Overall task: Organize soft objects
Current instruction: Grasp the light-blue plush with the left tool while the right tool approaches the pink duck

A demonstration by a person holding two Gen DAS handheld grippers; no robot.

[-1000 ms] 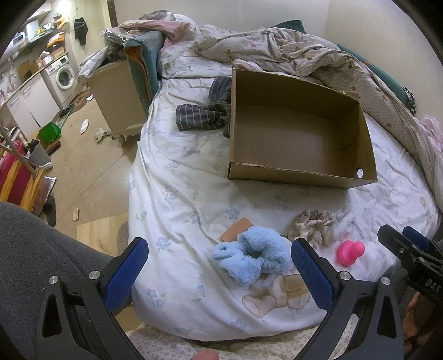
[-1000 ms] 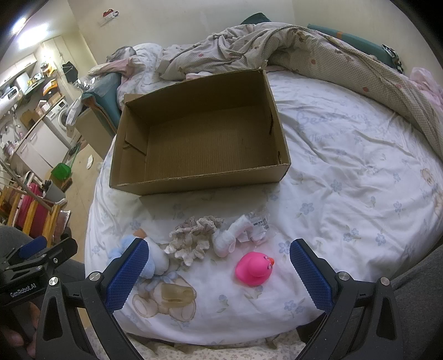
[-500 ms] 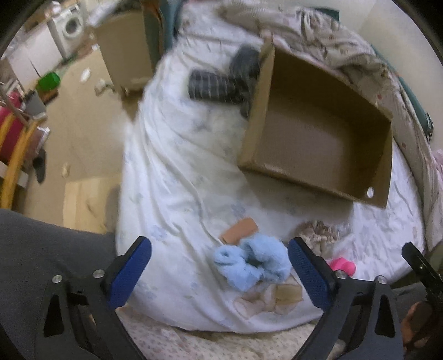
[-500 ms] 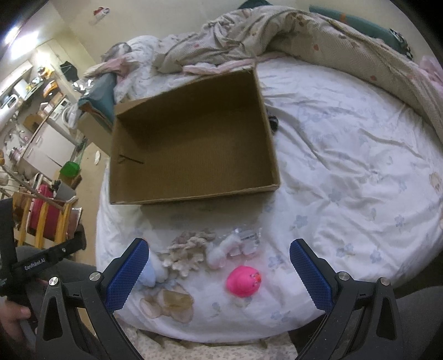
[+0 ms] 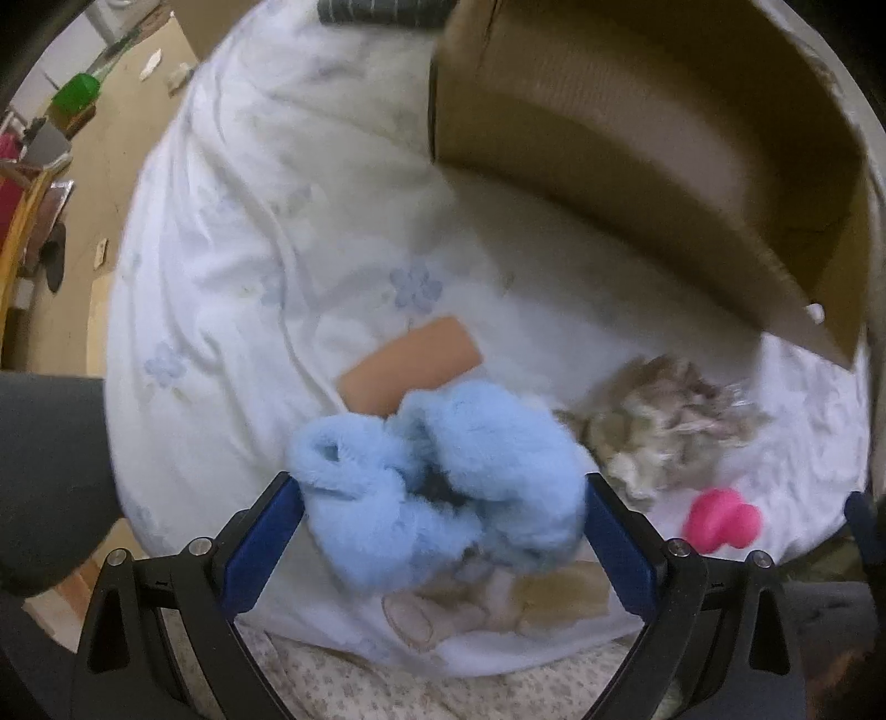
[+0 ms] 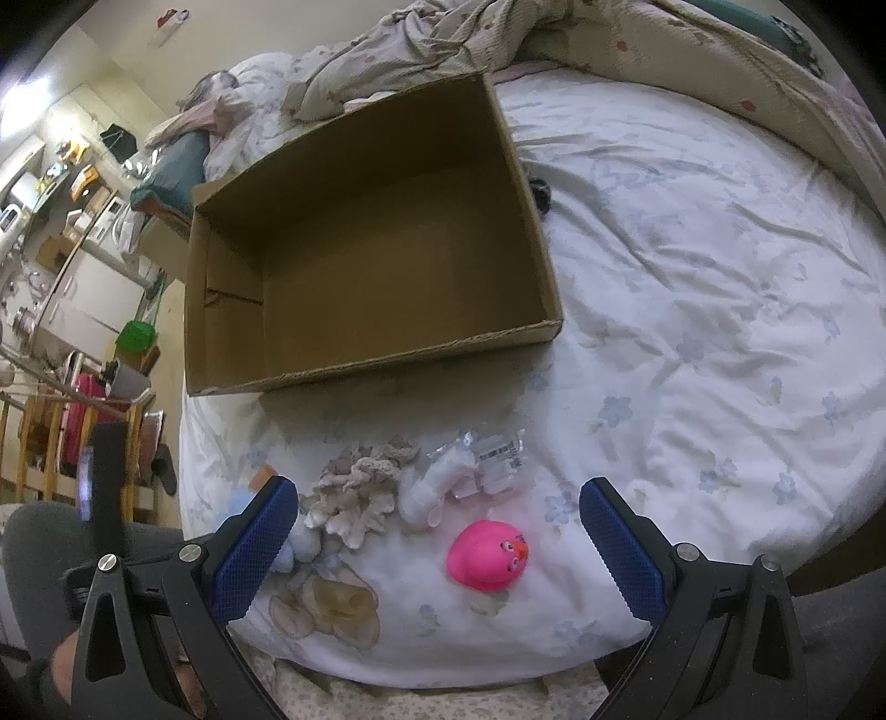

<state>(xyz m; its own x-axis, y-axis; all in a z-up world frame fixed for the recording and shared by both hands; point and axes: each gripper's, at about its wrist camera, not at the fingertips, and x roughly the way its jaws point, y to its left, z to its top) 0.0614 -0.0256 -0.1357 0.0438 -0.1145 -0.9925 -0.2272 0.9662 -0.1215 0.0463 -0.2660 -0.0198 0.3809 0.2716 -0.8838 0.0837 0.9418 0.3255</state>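
A fluffy light-blue soft item [image 5: 443, 476] lies on the white floral bedsheet [image 5: 266, 232], between the wide-open fingers of my left gripper [image 5: 443, 543], which straddles it. A beige frilly cloth [image 5: 664, 437] and a pink rubber duck [image 5: 720, 520] lie to its right. In the right wrist view, my right gripper [image 6: 437, 543] is open and empty above the pink duck [image 6: 487, 559], the beige cloth [image 6: 360, 482] and a white packaged item [image 6: 470, 465]. The open empty cardboard box [image 6: 365, 266] stands behind them; it also shows in the left wrist view [image 5: 637, 133].
A tan flat piece [image 5: 410, 371] lies just behind the blue item. A crumpled blanket [image 6: 454, 39] lies at the bed's far side. A small dark object [image 6: 540, 194] sits right of the box. The bed edge and floor with furniture [image 6: 83, 288] are to the left.
My left gripper has moved down and forward onto the blue soft item, which now sits between its fingers. My right gripper has tilted to look more steeply down at the bed.
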